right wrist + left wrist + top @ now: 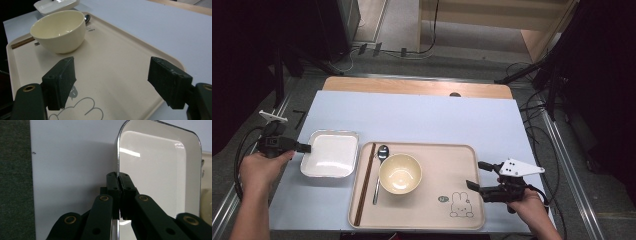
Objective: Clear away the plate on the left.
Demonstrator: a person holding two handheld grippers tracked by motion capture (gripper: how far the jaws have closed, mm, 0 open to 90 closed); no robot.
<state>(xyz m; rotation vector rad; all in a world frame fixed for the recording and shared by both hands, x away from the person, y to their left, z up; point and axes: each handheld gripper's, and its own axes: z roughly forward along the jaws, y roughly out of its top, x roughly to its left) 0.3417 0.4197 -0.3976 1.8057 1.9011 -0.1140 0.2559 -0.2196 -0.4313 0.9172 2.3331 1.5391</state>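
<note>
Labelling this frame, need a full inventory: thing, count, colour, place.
square plate: 1, white, on the table left of the tray, rim clamped by the left gripper
tray: 1, beige with rabbit drawing, near middle of table
bowl: 1, cream, empty, on tray
spoon: 1, metal, on tray left of bowl
chopsticks: 1 pair, brown, tray's left edge
table: 1, pale blue top
left gripper: 1, black, shut on plate rim
right gripper: 1, black, open over tray's right part
</note>
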